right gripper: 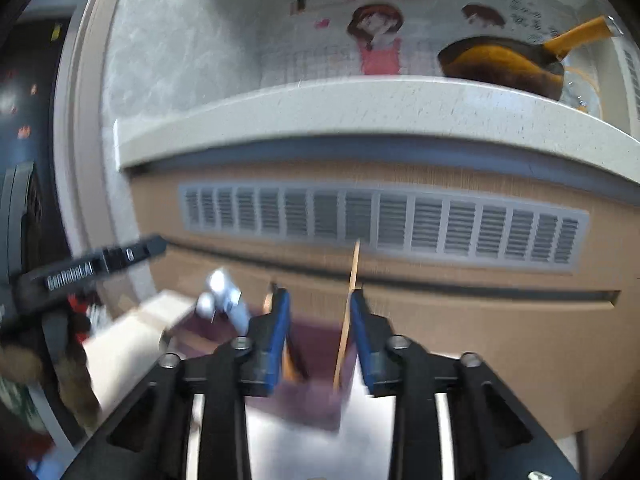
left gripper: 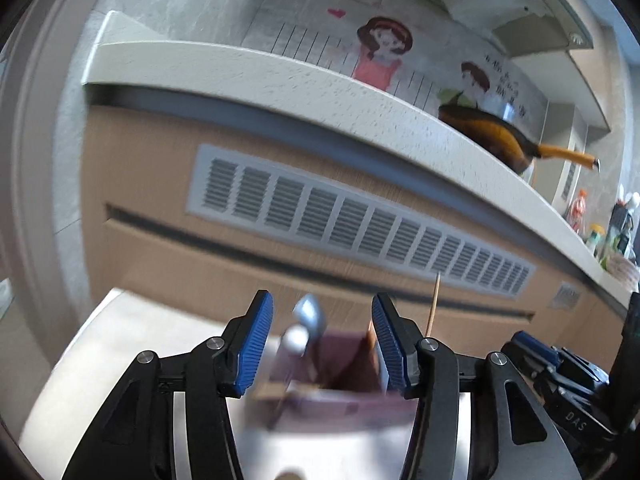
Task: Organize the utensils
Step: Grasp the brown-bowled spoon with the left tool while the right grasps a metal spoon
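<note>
A purple utensil box (left gripper: 340, 364) stands on a white table (left gripper: 132, 344), with metal spoons (left gripper: 310, 314) sticking up from it. My left gripper (left gripper: 322, 344) is open, its blue pads on either side of the box without touching it. In the right wrist view the same box (right gripper: 316, 376) sits between the pads of my right gripper (right gripper: 318, 336), which is open. A thin wooden chopstick (right gripper: 348, 312) stands upright by the right pad, its lower end in the box; I cannot tell if the pad touches it. The spoons (right gripper: 220, 292) show left of the gripper. The chopstick (left gripper: 434, 304) also shows in the left wrist view.
Behind the box is a wooden cabinet front with a grey vent grille (left gripper: 352, 224) under a white speckled countertop (left gripper: 320, 92). An orange-handled pan (right gripper: 504, 62) sits on the counter. Bottles (left gripper: 596, 236) stand at the counter's right end. The other gripper's body (left gripper: 568, 376) is at the right.
</note>
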